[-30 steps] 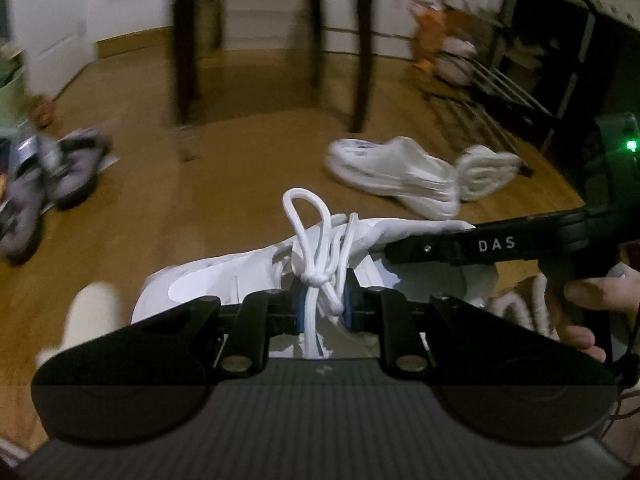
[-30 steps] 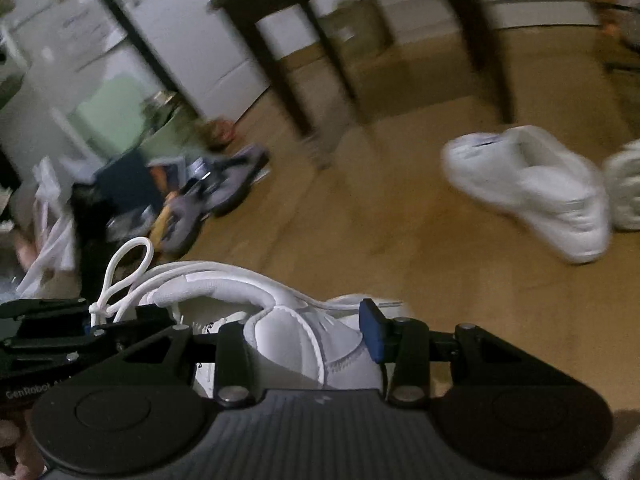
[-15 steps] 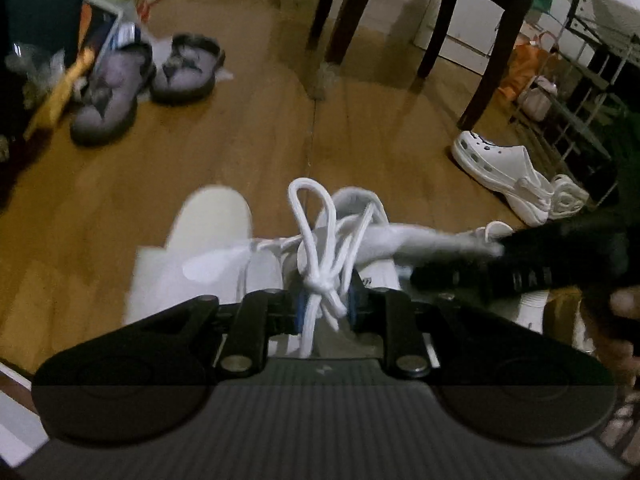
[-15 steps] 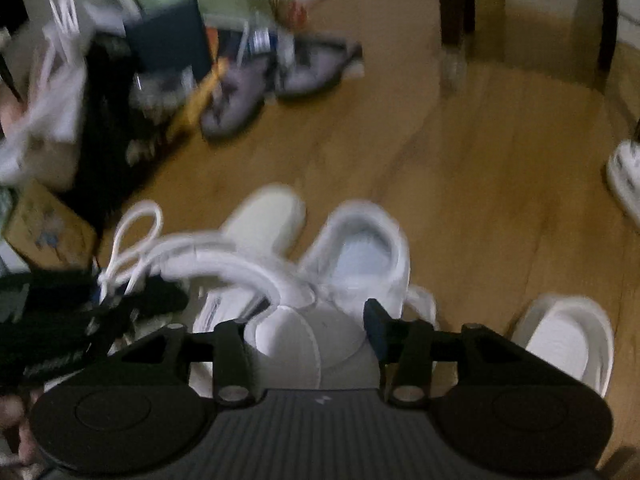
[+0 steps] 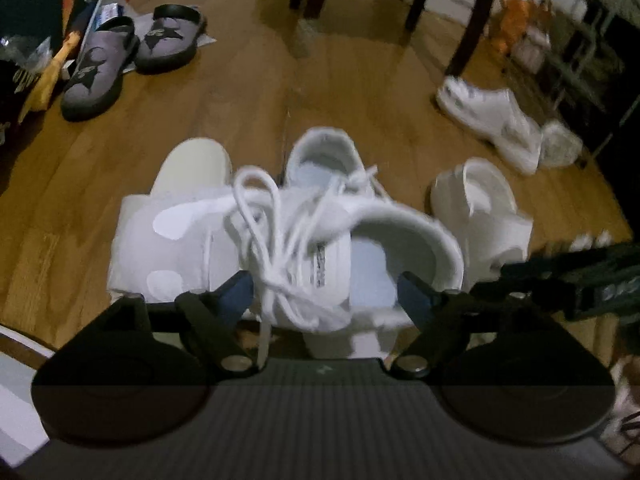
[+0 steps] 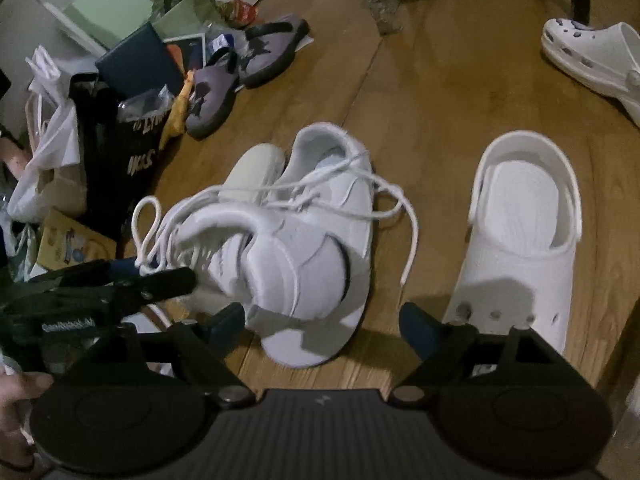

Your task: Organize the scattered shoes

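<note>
Two views showed it. From the left wrist, the left gripper (image 5: 326, 290) was opening, its blue pads off the white lace-up sneaker (image 5: 312, 240), which lay tipped on its partner shoe on the wooden floor (image 5: 360, 80). From the right wrist, the right gripper (image 6: 322, 320) was opening too, the sneaker's heel (image 6: 296, 264) loose between its fingers, beside a white clog (image 6: 520, 240). I'd let go slowly, so the shoe settled straight next to its mate.
</note>
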